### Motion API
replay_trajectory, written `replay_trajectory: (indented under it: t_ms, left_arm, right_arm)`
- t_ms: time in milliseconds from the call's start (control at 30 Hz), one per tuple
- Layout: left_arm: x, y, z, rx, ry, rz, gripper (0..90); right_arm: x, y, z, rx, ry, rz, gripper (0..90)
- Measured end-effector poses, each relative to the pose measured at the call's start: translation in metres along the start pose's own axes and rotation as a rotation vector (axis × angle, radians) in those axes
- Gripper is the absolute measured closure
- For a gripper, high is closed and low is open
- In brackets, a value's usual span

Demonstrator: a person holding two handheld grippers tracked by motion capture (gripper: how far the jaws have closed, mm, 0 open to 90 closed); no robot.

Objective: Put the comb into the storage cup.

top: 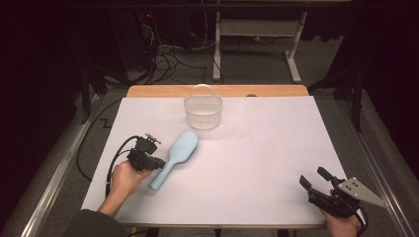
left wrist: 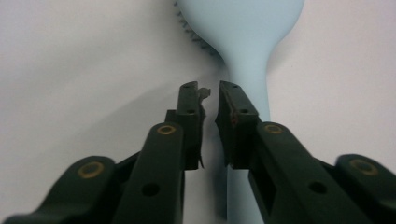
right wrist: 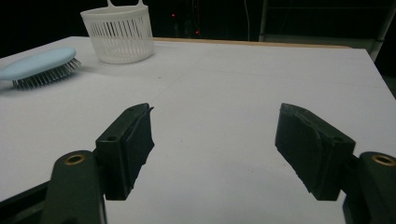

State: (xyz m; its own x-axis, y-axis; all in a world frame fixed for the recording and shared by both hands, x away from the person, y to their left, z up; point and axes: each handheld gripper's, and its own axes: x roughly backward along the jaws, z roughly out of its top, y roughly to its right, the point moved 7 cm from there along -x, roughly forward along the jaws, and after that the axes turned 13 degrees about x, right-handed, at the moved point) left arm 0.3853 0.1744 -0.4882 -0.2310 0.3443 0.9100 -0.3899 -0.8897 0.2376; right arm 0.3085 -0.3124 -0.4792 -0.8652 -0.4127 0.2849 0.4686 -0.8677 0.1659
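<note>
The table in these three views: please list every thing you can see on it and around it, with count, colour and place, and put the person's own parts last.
hairbrush: 1, light blue, bristles down on the left part of the table, handle toward the person
basket: 1, white, slotted wall with a thin handle, upright near the far edge, behind the hairbrush
table: 1, white sheet on top, wooden strip along the far edge
cables: several, dark, on the floor behind the table
left gripper: 1, black, beside the hairbrush handle; jaws slightly apart, nothing between them
right gripper: 1, black with a grey plate, near right corner, jaws wide apart, nothing between them
hands: 2, one on each gripper
</note>
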Motion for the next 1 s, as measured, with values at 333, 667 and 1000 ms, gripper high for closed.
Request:
replay_trajectory:
  t_ms: [333, 667, 1000]
  left_arm:
    - [0.009, 0.007, 0.004, 0.010, 0.081, -0.015, 50.1]
    - [0.000, 0.020, 0.002, -0.037, 0.065, 0.010, 43.8]
    - [-0.018, 0.027, 0.002, -0.066, 0.030, 0.048, 43.0]
  right_arm:
    - [-0.001, 0.000, -0.001, 0.001, -0.005, 0.001, 28.5]
    - [0.000, 0.000, 0.000, 0.004, -0.004, -0.002, 28.9]
    - [0.000, 0.000, -0.001, 0.004, -0.005, 0.001, 29.0]
